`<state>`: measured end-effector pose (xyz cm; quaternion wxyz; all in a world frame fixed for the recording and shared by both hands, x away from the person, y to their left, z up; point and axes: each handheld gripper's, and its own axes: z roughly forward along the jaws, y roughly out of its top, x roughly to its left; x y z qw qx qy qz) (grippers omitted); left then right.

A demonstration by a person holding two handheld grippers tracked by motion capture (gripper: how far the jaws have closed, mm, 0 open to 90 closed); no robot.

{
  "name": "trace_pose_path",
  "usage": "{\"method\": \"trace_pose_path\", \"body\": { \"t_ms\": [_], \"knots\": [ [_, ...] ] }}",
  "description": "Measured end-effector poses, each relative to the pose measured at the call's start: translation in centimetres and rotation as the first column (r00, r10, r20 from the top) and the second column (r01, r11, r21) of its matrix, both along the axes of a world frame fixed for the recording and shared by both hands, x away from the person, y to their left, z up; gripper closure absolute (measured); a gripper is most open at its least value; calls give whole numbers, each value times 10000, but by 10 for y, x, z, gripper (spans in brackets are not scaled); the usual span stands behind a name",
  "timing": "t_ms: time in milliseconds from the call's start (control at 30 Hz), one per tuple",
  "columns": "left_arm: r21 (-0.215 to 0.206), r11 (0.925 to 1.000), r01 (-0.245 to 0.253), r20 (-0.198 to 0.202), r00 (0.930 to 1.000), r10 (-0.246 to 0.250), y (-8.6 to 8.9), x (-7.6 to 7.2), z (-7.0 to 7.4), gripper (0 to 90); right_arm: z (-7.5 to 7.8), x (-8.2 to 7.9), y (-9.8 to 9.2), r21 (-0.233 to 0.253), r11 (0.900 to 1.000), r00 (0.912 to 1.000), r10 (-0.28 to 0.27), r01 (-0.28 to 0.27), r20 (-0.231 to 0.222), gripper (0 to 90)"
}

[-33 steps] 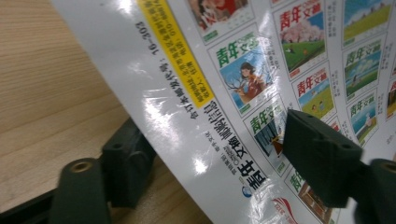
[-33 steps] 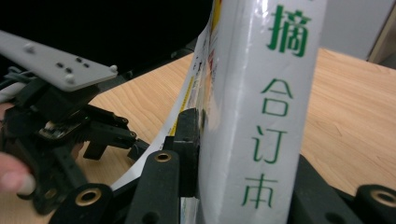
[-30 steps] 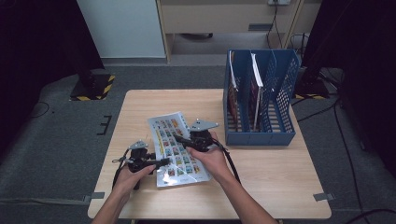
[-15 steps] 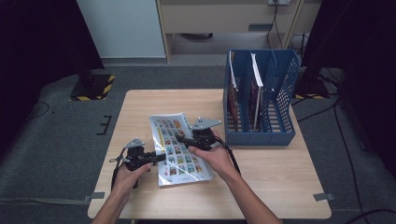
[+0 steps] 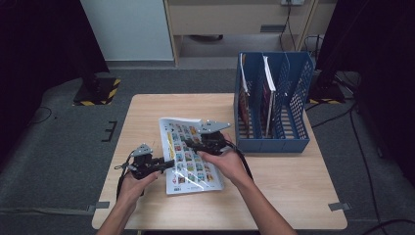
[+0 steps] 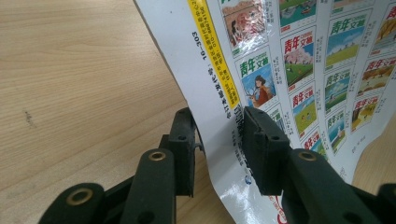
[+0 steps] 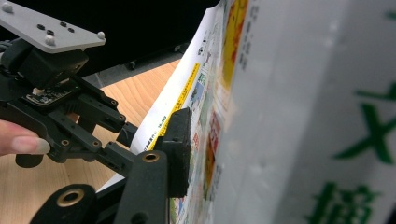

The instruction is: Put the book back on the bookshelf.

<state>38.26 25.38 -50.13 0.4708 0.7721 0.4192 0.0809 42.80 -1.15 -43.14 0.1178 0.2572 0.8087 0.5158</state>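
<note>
One magazine [image 5: 190,154], seemingly two tools [image 5: 169,164]

A light wooden counter [image 5: 161,105] carries two things. A picture-covered magazine [image 5: 192,155] lies at its middle, reaching toward the near edge. A blue slotted file rack [image 5: 293,115] stands at the far right, holding upright books.

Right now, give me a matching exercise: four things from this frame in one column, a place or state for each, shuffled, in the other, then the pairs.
1. magazine
2. rack
3. left gripper
4. right gripper

a. jaws either side of the magazine's edge, a gap showing
b. stands at the table's right side
c. over the magazine's middle
d. lies on the table, edge lifted

Pairs: 1-d, 2-b, 3-a, 4-c
</note>
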Motion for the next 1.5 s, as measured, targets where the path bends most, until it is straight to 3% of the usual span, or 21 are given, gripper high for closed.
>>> {"method": "trace_pose_path", "body": {
  "t_ms": [233,333,433,600,767,933,1100,1133,1167,1200,1233,1267,1300,1367,1500],
  "knots": [
    [73,10000,20,357,9994,-23,0,-2,5,659,5,5,-3,164,9999,9994,-8,13,-337,606],
    [85,9999,56,384,9992,-59,0,-2,6,660,5,5,-3,187,9997,9988,-114,123,-483,630],
    [61,9999,82,444,9990,-85,0,-2,6,660,5,7,-5,126,9994,9983,-329,335,-471,716],
    [-8,10000,38,329,9995,-38,0,-1,5,657,5,8,-5,141,9988,9974,-467,475,-550,725],
    [-113,9999,-4,360,9994,8,3,0,4,638,5,6,-3,276,9988,9989,-385,392,-266,733],
    [-157,9998,-108,703,9975,119,3,0,7,638,10,2,-2,461,9985,9995,-306,304,39,737],
    [-550,9975,-435,1006,9937,489,4,-1,10,639,14,1,-5,782,9966,9988,-287,256,385,738],
    [-545,9966,-616,1082,9919,672,4,-1,11,620,15,1,-4,862,9960,9987,-273,236,423,738],
    [-450,9956,-824,1256,9882,874,3,-2,11,538,19,0,-4,883,9960,9985,-172,125,527,738],
    [-388,9954,-881,1344,9866,925,3,-2,11,538,19,0,-4,883,9960,9985,-172,125,527,738],
    [-389,9953,-892,1301,9871,935,4,-2,11,448,21,-2,-3,896,9959,9977,-205,147,641,739],
    [-364,9946,-970,1242,9871,1009,6,-1,10,448,21,-2,-3,896,9959,9977,-205,147,641,739],
    [-239,9931,-1149,1153,9864,1169,9,-1,7,370,23,-2,-4,1029,9945,9969,-283,205,740,739],
    [-171,9925,-1208,1128,9861,1220,11,0,6,352,24,-2,-5,1130,9934,9963,-307,214,807,739],
    [385,9909,-1292,989,9872,1249,18,2,1,264,30,-3,-8,1454,9888,9926,-495,331,1112,739]
  ]
}}
